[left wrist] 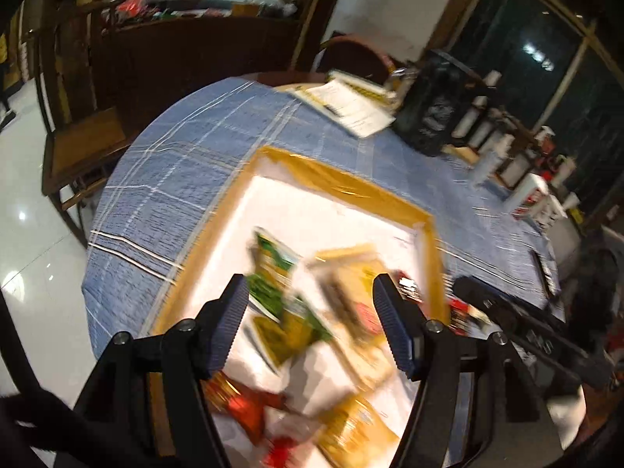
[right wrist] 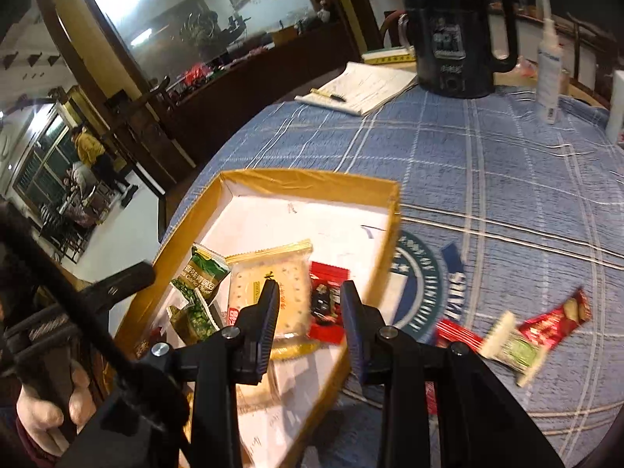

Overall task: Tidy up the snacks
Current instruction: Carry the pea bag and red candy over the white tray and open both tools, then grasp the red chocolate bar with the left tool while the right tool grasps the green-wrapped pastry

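Snack bars (right wrist: 518, 341), a red one and a green one, lie outside the cardboard tray (right wrist: 386, 234) on the surface, to its right with long axes slanting, nearer the right tongs (right wrist: 310, 302), which, like the left tongs (left wrist: 310, 300), gape wide and empty.

Left wrist view smears the snack packets (left wrist: 312, 312) in the tray (left wrist: 343, 187) unreadable; bottom edge crops the yellow packet (left wrist: 351, 429).

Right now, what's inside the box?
In the box: green pea packets, a cracker pack, a red packet. Left view adds blurred red and yellow packets near its front. Anything beneath them is covered.
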